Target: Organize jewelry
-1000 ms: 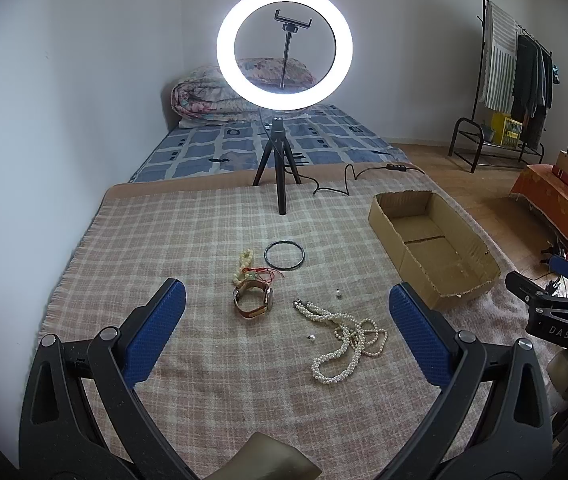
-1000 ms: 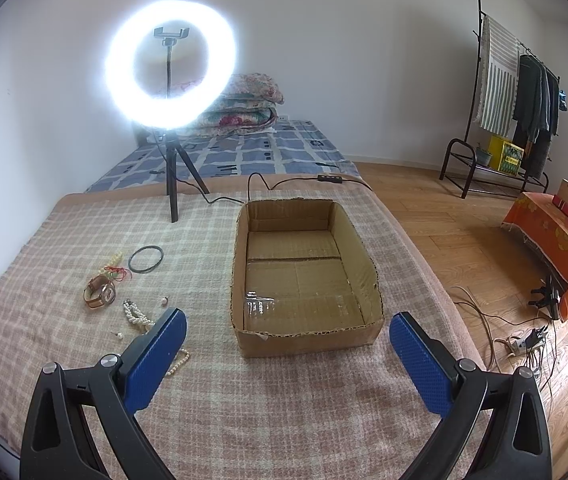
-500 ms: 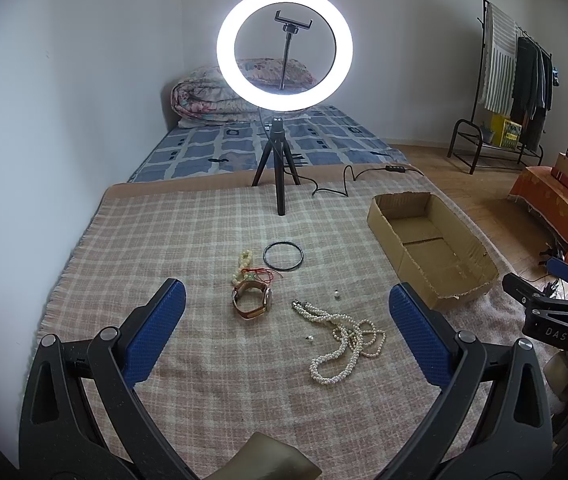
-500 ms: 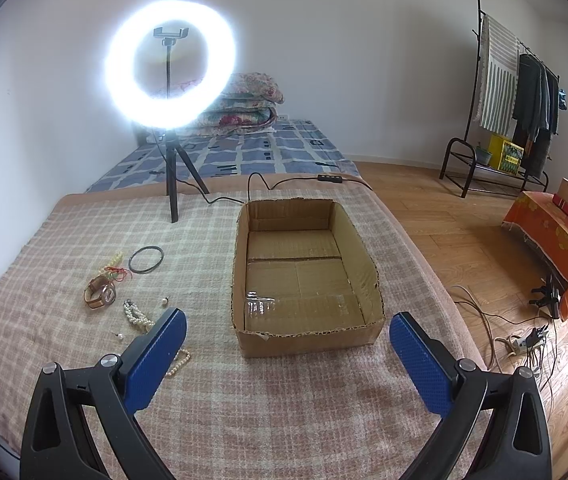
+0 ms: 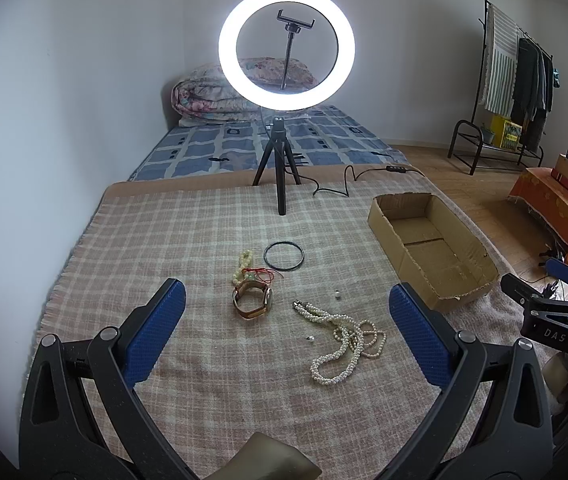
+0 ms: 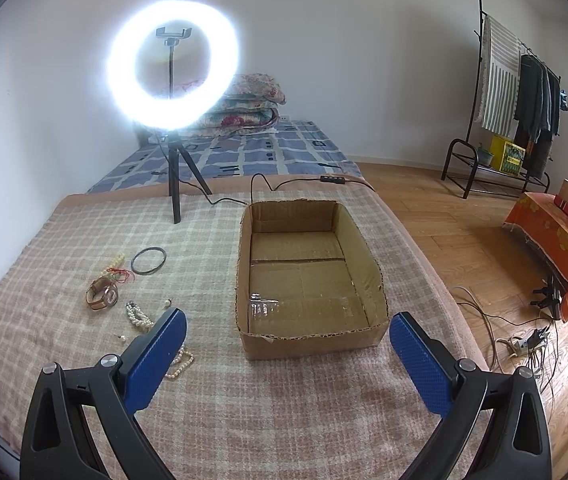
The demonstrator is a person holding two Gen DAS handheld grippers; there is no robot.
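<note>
On my right wrist view, my blue finger pad point(image 6: 155, 360) covers most of the pearl necklace point(image 6: 138, 315). The ring light point(image 6: 173, 65) blooms so hard its rim is blurred. The two tiny pieces point(image 5: 337, 295) by the pearls are too small for me to identify. The right gripper point(image 5: 547, 308) is cut off at the left view's edge.

A: What's out on the blanket point(image 5: 188, 232)?

B: Mid-blanket, a black ring point(image 5: 284, 255) lies flat; just beside it, pale beads point(image 5: 244, 263) with red thread. Nearer, a brown-strapped watch point(image 5: 252, 300) sits curled on its side.

A: And the pearls point(image 5: 343, 340)?

B: Heaped loose, toward the near edge. The open box point(image 6: 307, 276) sits empty by the right edge.
</note>
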